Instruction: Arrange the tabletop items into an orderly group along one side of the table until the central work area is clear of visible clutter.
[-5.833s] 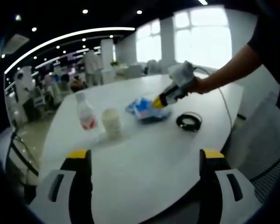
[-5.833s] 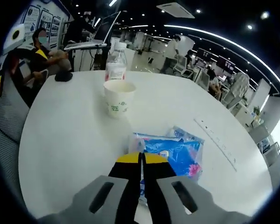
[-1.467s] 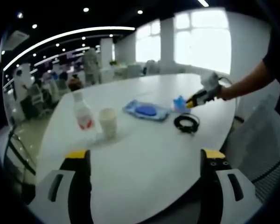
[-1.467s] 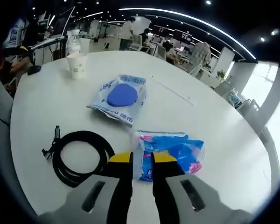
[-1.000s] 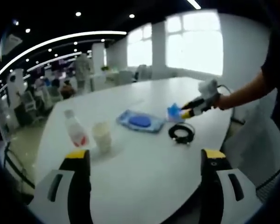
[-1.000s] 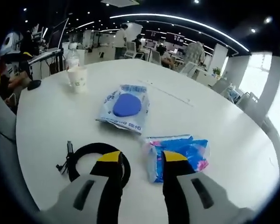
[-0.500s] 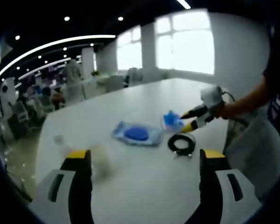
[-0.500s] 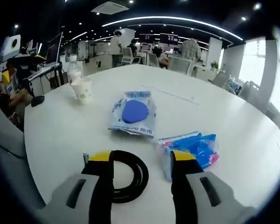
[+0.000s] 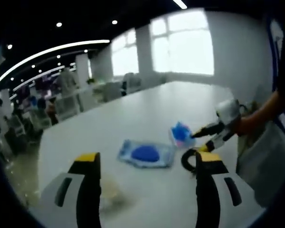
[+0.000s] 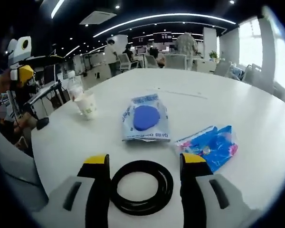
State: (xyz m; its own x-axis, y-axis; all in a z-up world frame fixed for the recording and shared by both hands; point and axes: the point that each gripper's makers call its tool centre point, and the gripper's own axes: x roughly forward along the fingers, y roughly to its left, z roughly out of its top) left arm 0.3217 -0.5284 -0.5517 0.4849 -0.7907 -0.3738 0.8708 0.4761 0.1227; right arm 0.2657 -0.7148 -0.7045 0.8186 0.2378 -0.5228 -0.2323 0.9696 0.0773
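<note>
On the white table (image 10: 237, 104) lie a black cable coil (image 10: 116, 190), a clear packet with a blue disc (image 10: 145, 118) and a bright blue packet (image 10: 211, 145). A paper cup (image 10: 88, 105) and a bottle (image 10: 75, 88) stand at the far left. My right gripper (image 10: 145, 164) is open, its jaws on either side of the coil's near half. In the left gripper view, the right gripper (image 9: 199, 140) comes in from the right over the coil (image 9: 187, 159), beside the bright blue packet (image 9: 180, 133) and the disc packet (image 9: 145, 154). My left gripper (image 9: 147, 164) hangs open above the table, holding nothing.
A dark small object (image 10: 40, 123) lies on a desk at the left, past the table's edge. Office chairs, desks and people fill the background. Bare table surface (image 9: 147, 114) stretches beyond the packets toward the windows. A hand (image 9: 247, 126) holds the right gripper.
My right gripper let go of the bright blue packet, opened and shifted left over the cable coil. The left view has swung toward the packets; the cup and bottle slid out of it.
</note>
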